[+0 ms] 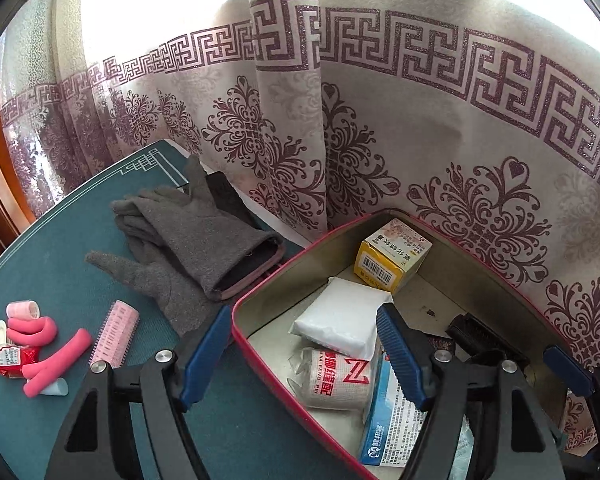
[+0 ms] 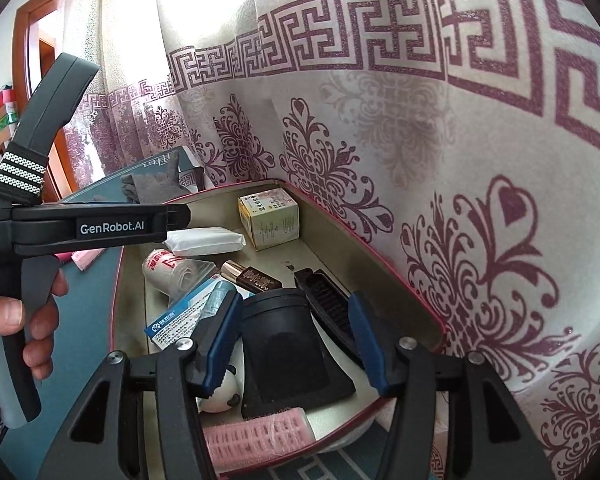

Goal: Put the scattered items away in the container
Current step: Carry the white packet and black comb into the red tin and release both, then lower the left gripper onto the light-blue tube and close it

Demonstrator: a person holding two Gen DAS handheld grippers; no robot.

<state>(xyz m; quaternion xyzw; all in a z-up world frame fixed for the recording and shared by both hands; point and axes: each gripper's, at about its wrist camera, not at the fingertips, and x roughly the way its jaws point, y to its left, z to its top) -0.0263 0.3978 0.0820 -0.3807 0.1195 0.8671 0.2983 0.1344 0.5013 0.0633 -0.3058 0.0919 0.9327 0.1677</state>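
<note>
Right wrist view: right tool point(image 2: 292, 344) open over the black block point(image 2: 296, 344) in the tin point(image 2: 404, 276); lift straight out. Left tool point(image 1: 300, 354) open, empty; gloves point(image 1: 188, 236) wait at 10 o'clock on the surface point(image 1: 52, 272).

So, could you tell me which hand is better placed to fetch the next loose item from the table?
Left. Its gripper is open and empty at the tin's left rim, beside the pink roller and grey gloves on the mat. The right gripper hangs over the tin's interior, farther away.
</note>
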